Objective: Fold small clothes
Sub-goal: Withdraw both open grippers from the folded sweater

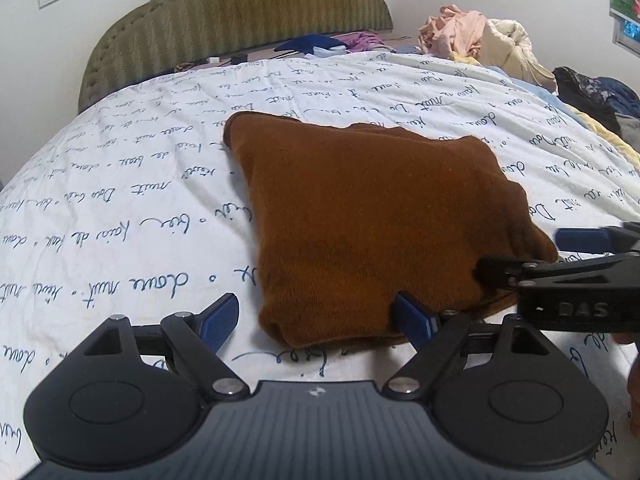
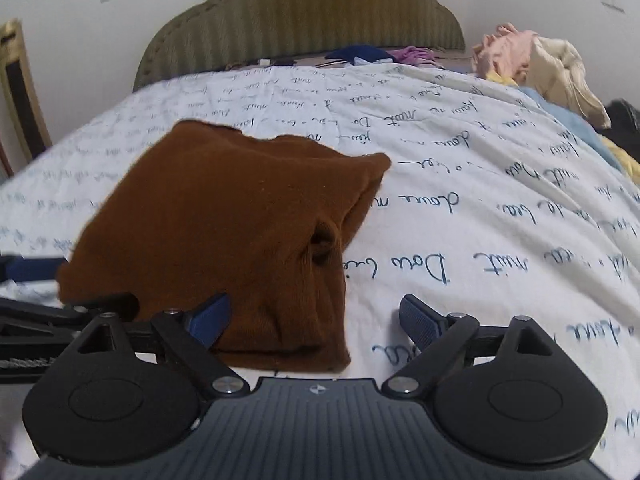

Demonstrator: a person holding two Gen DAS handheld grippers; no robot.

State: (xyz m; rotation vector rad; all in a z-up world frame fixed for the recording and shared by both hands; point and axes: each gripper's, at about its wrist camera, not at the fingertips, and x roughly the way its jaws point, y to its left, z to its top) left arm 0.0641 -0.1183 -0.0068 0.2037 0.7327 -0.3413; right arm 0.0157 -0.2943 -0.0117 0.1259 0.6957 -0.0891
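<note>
A: Left wrist view, what's there?

B: A folded brown knit garment (image 1: 372, 220) lies flat on the white bedspread (image 1: 120, 208) printed with blue handwriting. The left gripper (image 1: 318, 320) is spread wide at the garment's near edge, its right blue pad (image 1: 414, 318) touching the fabric, the left one over bare bedspread. The right gripper (image 1: 520, 256) comes in from the right, its tips at the garment's near right corner, apart. Behind: an olive headboard (image 1: 240, 20) and a clothes pile (image 1: 480, 40)

A: And the right wrist view?

B: Same garment (image 2: 224, 220), left of centre, with a dark opening on its right side. The right gripper (image 2: 316, 320) is spread too, nothing pinched: left pad (image 2: 210, 318) against the fabric, right pad (image 2: 418, 320) over bedspread (image 2: 480, 200). The left gripper (image 2: 60, 284) shows at the left edge, beside the garment's corner
</note>
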